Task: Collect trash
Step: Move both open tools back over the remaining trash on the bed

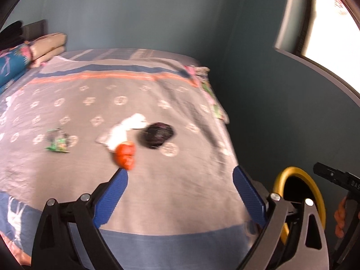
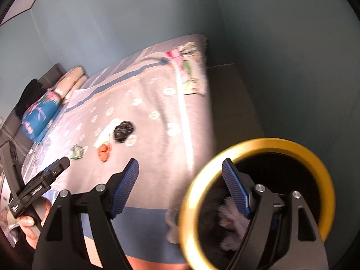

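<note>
Yellow-rimmed bin [image 2: 258, 202] beside the bed's [image 1: 157, 191] edge (jaws apart)

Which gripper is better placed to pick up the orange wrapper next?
Left, probably. The left gripper is open and empty, and the orange wrapper sits just beyond one fingertip. The right gripper, also open, sits at the bin, farther from the wrapper.

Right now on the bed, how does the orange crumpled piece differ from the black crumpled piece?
The orange crumpled piece is bright and smaller; the black crumpled piece is dark and broader. In the left wrist view, orange lies nearer the camera, black farther right. Both rest loose on the grey patterned bedspread, beside white crumpled paper.
</note>
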`<state>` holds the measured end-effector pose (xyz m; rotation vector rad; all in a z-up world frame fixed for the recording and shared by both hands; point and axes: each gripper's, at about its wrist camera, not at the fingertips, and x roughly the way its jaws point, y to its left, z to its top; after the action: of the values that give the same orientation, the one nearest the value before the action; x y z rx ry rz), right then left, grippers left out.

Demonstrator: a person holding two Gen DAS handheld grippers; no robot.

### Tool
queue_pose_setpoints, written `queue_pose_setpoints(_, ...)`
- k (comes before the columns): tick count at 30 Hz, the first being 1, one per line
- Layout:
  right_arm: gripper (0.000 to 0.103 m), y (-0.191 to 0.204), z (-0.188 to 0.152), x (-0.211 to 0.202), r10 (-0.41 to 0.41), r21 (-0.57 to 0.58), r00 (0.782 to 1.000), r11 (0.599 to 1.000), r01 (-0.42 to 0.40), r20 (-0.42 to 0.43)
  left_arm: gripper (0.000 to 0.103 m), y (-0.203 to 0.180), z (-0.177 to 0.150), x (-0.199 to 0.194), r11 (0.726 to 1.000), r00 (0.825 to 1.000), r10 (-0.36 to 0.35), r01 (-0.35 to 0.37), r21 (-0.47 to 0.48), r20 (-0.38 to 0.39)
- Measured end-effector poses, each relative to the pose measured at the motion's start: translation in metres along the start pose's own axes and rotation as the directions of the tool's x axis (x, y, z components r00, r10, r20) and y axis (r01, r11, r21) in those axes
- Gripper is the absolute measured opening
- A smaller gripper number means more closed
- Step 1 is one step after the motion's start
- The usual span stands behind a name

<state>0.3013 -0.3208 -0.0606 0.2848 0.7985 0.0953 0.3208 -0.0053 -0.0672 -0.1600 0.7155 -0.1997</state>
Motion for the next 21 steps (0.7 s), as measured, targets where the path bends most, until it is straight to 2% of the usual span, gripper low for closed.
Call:
queue_pose_setpoints(9, 0.076, 0.086, 0.011, 0.056, 0.056, -0.096, 0.997, 0.994, -0.06, -0.044, 0.093, 0.094, 0.012, -0.006, 0.985, 0.99, 0.144, -0.142, -0.095, 0.015)
queue_pose_setpoints(21, 0.077, 0.161, 0.013, 0.15, 0.04, -0.209, 0.994, 0.976, -0.061, -0.104, 0.093, 0.2, 0.019, 0.022, 0.932, 0.947, 0.32, -0.319, -0.17, -0.023)
